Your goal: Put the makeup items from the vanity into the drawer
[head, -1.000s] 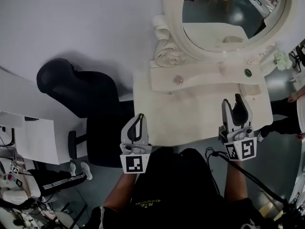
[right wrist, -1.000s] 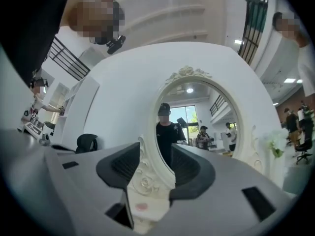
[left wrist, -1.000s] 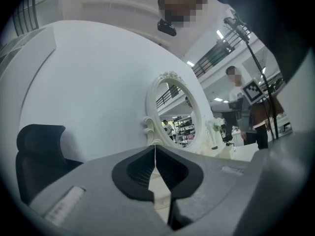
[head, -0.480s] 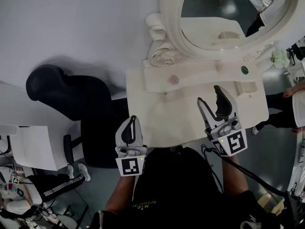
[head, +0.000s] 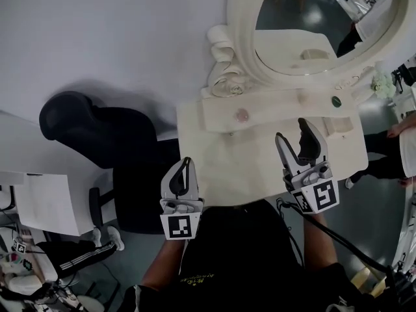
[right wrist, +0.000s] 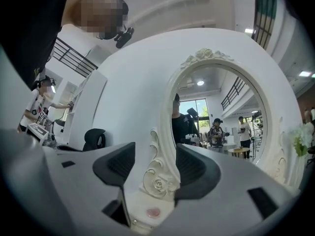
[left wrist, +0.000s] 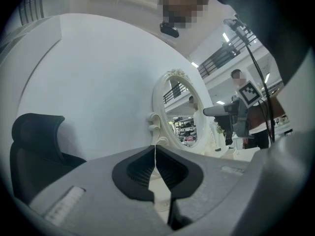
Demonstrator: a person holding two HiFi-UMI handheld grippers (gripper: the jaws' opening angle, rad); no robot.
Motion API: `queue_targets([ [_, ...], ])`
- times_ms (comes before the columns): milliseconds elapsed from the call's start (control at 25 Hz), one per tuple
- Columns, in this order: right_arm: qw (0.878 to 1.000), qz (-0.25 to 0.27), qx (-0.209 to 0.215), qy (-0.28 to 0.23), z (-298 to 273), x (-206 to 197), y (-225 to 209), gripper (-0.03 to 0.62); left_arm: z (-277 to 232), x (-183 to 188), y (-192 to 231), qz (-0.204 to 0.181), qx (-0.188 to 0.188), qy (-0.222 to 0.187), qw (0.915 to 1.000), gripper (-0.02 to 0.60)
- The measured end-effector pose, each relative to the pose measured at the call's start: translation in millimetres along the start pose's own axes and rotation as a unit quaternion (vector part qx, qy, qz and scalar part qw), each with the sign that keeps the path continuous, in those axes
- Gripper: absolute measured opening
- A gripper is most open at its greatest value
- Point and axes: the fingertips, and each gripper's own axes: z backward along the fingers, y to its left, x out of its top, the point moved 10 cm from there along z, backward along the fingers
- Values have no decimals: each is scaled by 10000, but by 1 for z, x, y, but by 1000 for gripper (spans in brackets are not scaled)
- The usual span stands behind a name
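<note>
L gripper (head: pixel 187 166) (left wrist: pixel 155 154): jaws clenched tip to tip, nothing btwn them. Held over near-left corner of the surface, pointing far toward the wall.
R gripper (head: pixel 292 134) (right wrist: pixel 155 157): jaws released, wide apart, gripping nothing. Hovers over right half of the surface, pointing far & slightly left at the mirror base.
Pink item (head: pixel 242 115) (right wrist: pixel 153 213): small round disc lying flat on the back shelf, left of centre, just below the mirror's carved scroll. Round from above, so no long axis or heading to read. Well apart from both grippers. In R gripper view it shows low btwn the jaws, but far off.
Green item (head: pixel 336 101): small dark round thing at right end of the same shelf. Too small to tell its facing.
Back shelf (head: pixel 286 106): raised strip along far edge of the surface, long axis left-right.
Surface (head: pixel 247 164): cream vanity top.
Mirror (head: pixel 312 18): oval, ornate cream frame, upright at far side.
Chair (head: pixel 91 122): black, left of the vanity, by the wall.
Flowers (head: pixel 383 82): white, far right, beside the mirror frame.
</note>
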Motion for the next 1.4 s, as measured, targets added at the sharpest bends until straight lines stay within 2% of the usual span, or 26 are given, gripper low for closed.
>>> queue_targets([
  [520, 9986, -229, 398, 255, -39, -21, -10, 261, -2, -3, 9, -81, 464, 48, 9989, 23],
  [600, 9976, -238, 491, 423, -48, -34, -14, 262, -5, -3, 5, -89, 539, 47, 9985, 23],
  [680, 9945, -153, 616, 829, -64, -57, -17, 267, -5, -4, -1, -19, 636, 74, 9979, 23],
  [760, 9848, 92, 794, 1542, -88, -88, -19, 289, -4, -5, -7, -14, 672, 145, 9976, 23],
  [880, 9570, 201, 1205, 2630, -126, -134, -22, 324, -2, -9, -12, 12, 728, 280, 9970, 23],
  [960, 9396, 161, 1440, 3099, -139, -155, -20, 324, 3, -11, -12, 57, 804, 372, 9961, 23],
  [1200, 9095, 25, 1621, 3827, -156, -188, -17, 319, 9, -18, -3, 116, 1068, 463, 9931, 23],
  [1320, 8931, 57, 1469, 4251, -157, -209, -21, 266, 8, -21, -2, 130, 1104, 490, 9926, 23],
  [1400, 8913, 11, 1439, 4299, -154, -218, -22, 240, 7, -21, -1, 124, 1106, 509, 9925, 23],
])
